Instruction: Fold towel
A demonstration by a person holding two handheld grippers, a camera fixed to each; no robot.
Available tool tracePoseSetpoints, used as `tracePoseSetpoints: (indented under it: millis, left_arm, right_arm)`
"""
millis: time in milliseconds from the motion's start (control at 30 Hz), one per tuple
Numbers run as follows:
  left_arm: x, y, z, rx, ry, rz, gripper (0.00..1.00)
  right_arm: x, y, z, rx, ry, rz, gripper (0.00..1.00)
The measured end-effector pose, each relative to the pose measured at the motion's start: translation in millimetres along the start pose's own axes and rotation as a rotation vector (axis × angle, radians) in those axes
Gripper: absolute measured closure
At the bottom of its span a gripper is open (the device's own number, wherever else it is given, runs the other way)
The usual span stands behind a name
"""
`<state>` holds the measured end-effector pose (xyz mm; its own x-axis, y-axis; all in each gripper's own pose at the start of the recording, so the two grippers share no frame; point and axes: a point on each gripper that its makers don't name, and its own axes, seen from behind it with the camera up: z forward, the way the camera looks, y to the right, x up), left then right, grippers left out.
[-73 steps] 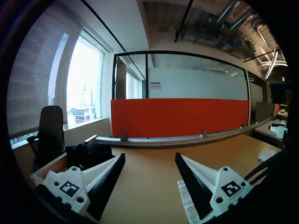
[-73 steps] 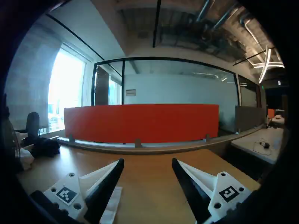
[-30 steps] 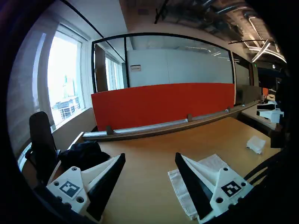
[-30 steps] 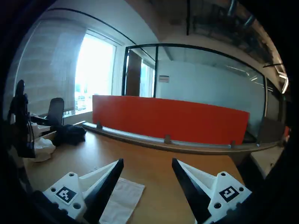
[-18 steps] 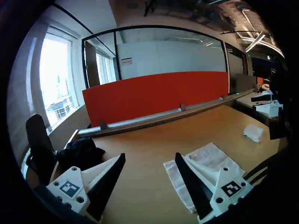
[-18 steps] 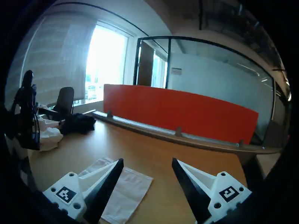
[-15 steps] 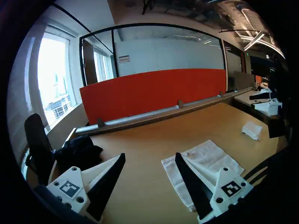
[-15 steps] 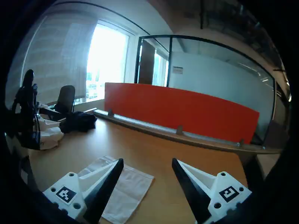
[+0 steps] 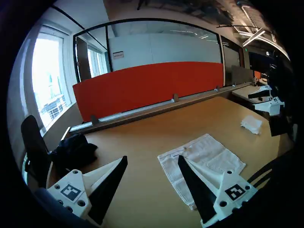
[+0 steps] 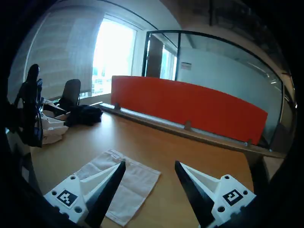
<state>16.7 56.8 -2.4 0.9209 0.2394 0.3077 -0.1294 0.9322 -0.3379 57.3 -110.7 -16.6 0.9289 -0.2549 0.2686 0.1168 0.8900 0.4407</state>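
Observation:
A white towel (image 9: pixel 207 154) lies spread flat on the wooden desk (image 9: pixel 152 133), a small tag at its far edge. My left gripper (image 9: pixel 152 157) hovers open above the desk, and its right finger overlaps the towel's near left part. In the right gripper view the same towel (image 10: pixel 131 182) lies low and left of centre. My right gripper (image 10: pixel 150 163) is open too, its left finger over the towel. Nothing sits between either pair of fingers. The right gripper (image 9: pixel 268 105) appears at the far right of the left gripper view. The left gripper (image 10: pixel 51 127) appears at the far left of the right gripper view.
An orange divider (image 9: pixel 152 85) runs along the desk's far edge. A black bag (image 9: pixel 74 150) and an office chair (image 9: pixel 32 144) stand at the left end. A small crumpled white cloth (image 9: pixel 251 123) lies on the desk right of the towel.
Both cameras have tipped downward and shifted, so much more of the towel shows under the fingers. Both grippers stay open. The towel itself has not moved.

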Motion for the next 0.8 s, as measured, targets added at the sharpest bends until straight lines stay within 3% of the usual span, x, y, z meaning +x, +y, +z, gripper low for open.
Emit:
tracePoseSetpoints:
  millis: [500,800]
  left_arm:
    - [-52,39.5,2.8,-0.098,-0.091,-0.017,0.01]
    - [-92,61.1,5.0,-0.152,-0.165,0.008,0.01]
  right_arm:
    - [-53,-19,1.4,0.042,-0.088,-0.011,0.00]
    - [-95,-29,3.1,0.067,-0.154,-0.017,0.00]
